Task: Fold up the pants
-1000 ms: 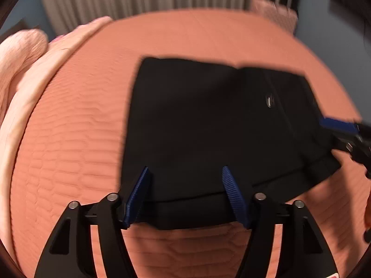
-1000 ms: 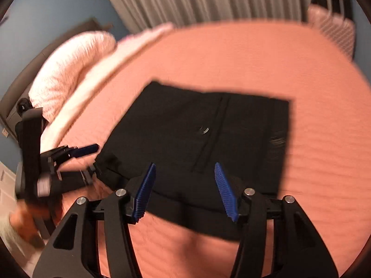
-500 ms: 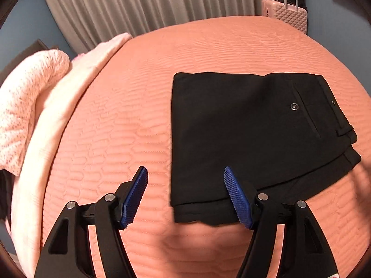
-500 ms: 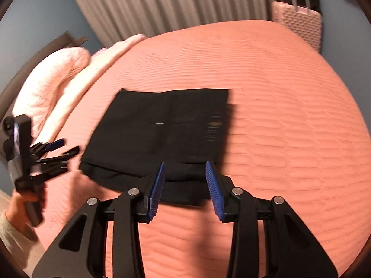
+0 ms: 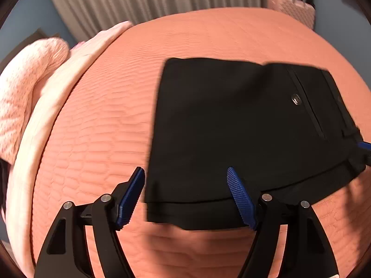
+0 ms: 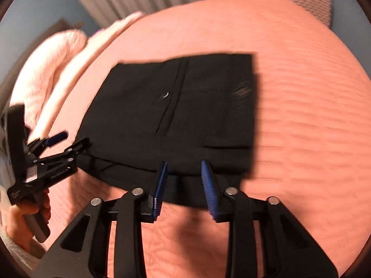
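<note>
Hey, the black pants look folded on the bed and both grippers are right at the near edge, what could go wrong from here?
1. The left hand-held gripper, its jaws opening, straddles a corner of the pants; a pad could snag the top layer and undo the fold.
2. The right hand-held gripper hangs over the stacked near edge, where the lower layers already stick out; a nudge could skew them further.
3. The bedspread is soft, so pushing may drag the whole stack.
</note>
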